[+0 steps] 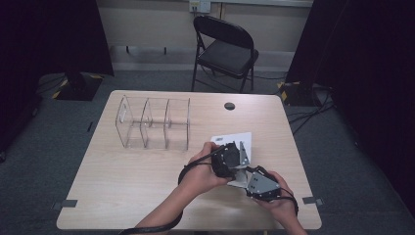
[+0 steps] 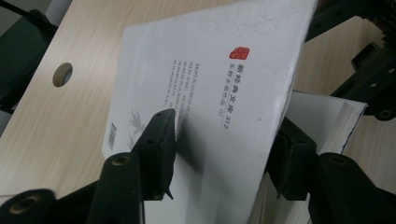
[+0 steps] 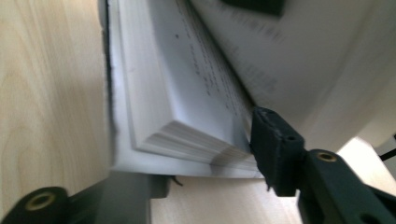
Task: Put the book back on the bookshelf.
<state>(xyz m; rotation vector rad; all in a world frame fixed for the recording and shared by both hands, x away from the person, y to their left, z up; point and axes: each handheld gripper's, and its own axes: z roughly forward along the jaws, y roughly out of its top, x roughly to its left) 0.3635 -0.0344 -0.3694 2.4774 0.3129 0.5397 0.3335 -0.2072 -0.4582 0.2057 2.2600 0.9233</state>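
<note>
One book [image 1: 234, 147] lies on the right half of the table [image 1: 122, 181], near the person's edge, and both tools are at it. The left gripper [image 1: 234, 157] comes in over the book from the near side; in the left gripper view its two black jaws straddle the raised white cover [image 2: 224, 93], one jaw lying on the printed face beside the barcode, the other behind the cover's far edge. That cover stands tilted up off the stack of pages (red stamp and a column of print show on it). I cannot tell whether the left pads actually press the cover or only bracket it.

The right gripper [image 1: 252, 182] sits at the book's near right corner, just beside the left one. In the right gripper view one jaw is slid under the book's bottom edge and the other rests on top of the page block [image 3: 196, 140], beneath the lifted cover, so the pages sit between the jaws; the upper pad touches the page edges, and the grip looks clenched on them.

Counted: two grippers, one book, one clear plastic rack [image 1: 154, 122] with three compartments standing well apart to the left on the table, one round hole [image 1: 229, 105] in the tabletop beyond the book, and one black folding chair [image 1: 225, 49] past the far edge.
</note>
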